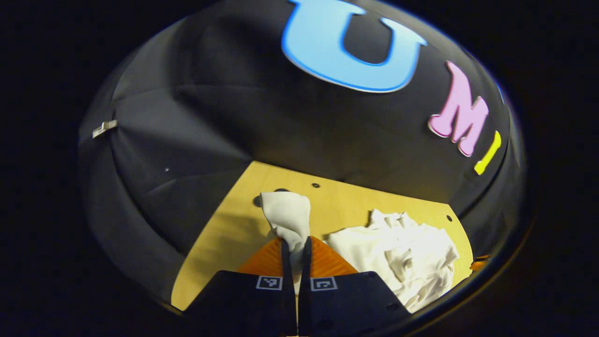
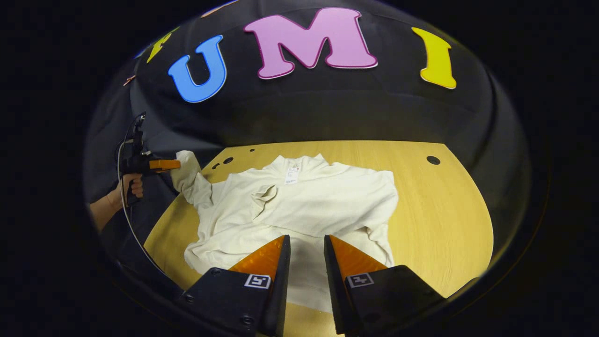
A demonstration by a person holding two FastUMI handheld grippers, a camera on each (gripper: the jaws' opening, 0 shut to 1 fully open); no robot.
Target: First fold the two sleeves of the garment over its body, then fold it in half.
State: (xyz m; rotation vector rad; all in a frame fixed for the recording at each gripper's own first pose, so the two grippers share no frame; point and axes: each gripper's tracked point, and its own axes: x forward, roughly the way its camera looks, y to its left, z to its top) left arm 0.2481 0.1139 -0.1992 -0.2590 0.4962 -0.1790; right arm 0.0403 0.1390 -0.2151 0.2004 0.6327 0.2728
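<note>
Plainly, the only writing on the garment (image 2: 299, 206) is a small white label (image 2: 292, 175) inside the neckline, with a speck of red at its top; its print is too small to read. Each pair of tongs carries square black-and-white marker tags near the finger bases.

The garment is an off-white, soft knit top with a raised collar, lying spread on the pale wood-grain surface (image 2: 444, 210), which has a few small round holes. Its cloth is rumpled, with a folded pucker near the chest and loose creases toward the hem. In the right gripper view, the right tongs (image 2: 307, 243) hang just above the near hem with their fingers apart, nothing between them; the ribbed wedge-shaped fingers hide part of the hem.

The left tongs (image 1: 295, 245) are pinched tight on the end of one sleeve (image 1: 288, 217), whose cuff stands up limp between the fingers. From the right gripper view the same tongs (image 2: 171, 164) show far off at the surface's edge, held by a hand (image 2: 131, 187), the sleeve (image 2: 189, 180) stretched up and away from the body. In the left gripper view the garment's body (image 1: 402, 252) is a crumpled heap, partly cut off at the edge.
</note>
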